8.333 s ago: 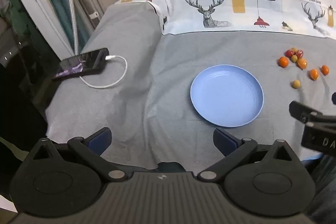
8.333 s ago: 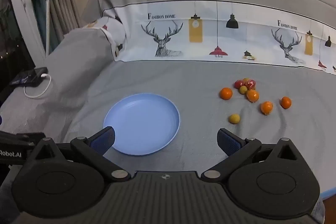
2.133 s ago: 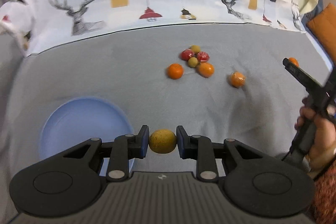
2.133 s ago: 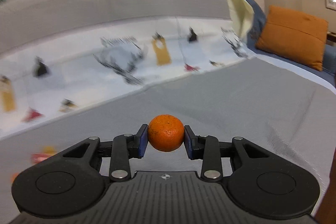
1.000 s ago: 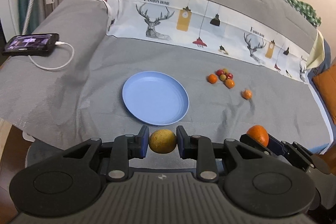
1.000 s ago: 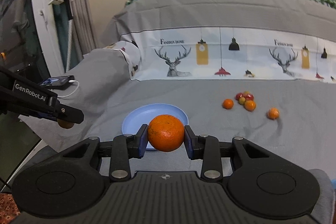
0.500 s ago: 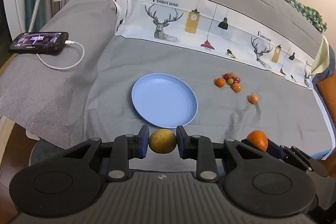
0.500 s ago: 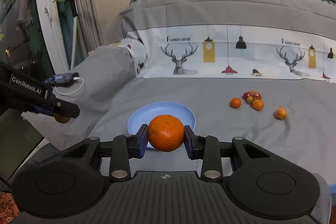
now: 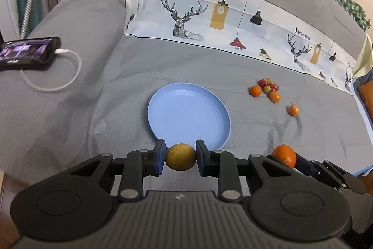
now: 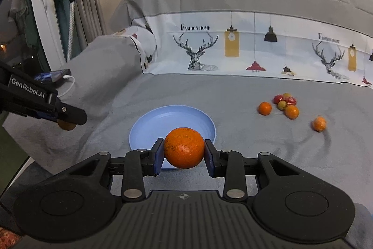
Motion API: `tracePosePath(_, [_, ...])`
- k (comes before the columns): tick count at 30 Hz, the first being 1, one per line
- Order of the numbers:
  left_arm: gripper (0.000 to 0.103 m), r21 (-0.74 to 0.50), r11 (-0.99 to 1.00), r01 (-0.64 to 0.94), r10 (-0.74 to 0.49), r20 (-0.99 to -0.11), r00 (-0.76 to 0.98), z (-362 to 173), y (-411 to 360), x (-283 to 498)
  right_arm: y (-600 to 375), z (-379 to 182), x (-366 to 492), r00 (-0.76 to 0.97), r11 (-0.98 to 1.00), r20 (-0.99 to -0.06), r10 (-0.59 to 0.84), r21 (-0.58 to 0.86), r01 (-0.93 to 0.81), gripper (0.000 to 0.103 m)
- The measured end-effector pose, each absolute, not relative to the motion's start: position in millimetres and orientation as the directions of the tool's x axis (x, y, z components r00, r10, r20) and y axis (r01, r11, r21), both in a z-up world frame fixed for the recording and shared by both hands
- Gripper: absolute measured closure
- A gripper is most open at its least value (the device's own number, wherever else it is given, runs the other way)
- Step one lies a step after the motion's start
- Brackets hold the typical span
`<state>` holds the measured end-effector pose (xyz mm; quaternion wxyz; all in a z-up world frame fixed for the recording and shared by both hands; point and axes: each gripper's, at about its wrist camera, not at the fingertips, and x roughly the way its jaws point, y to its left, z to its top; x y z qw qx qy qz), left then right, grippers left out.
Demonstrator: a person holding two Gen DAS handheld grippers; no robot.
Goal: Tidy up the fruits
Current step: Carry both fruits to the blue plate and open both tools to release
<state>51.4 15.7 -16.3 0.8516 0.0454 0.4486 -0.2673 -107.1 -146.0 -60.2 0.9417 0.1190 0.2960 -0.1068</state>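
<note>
While both fruits are carried toward the blue plate [image 9: 163, 106]:
The yellowish fruit [image 9: 180, 156] is pinched by the left claw [image 9: 180, 158] and the orange [image 10: 184, 147] by the right claw [image 10: 184, 151]; each should be lowered over the plate's middle before release.

A home living room: a sofa [image 9: 209, 67] under a deer-print cover, curtains [image 10: 86, 15], a charging phone [image 9: 28, 50].

Soft bed [image 9: 121, 85] under a gray sheet. Lying on it: an empty blue plate [image 9: 188, 113], a little bunch of small fruits [image 9: 267, 89], one orange [image 9: 293, 109] apart, a phone [image 9: 25, 50] with its white cable [image 9: 60, 76].
</note>
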Motion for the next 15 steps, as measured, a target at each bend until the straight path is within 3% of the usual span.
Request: tracePosePath(15, [0.072, -0.056, 0.847, 0.529, -0.293, -0.879, 0.377, -115.5, -54.5, 146.9, -169.5, -133.2, 4.2, 0.663, 0.945, -0.747, -0.045, 0.182, 0.270, 0.066])
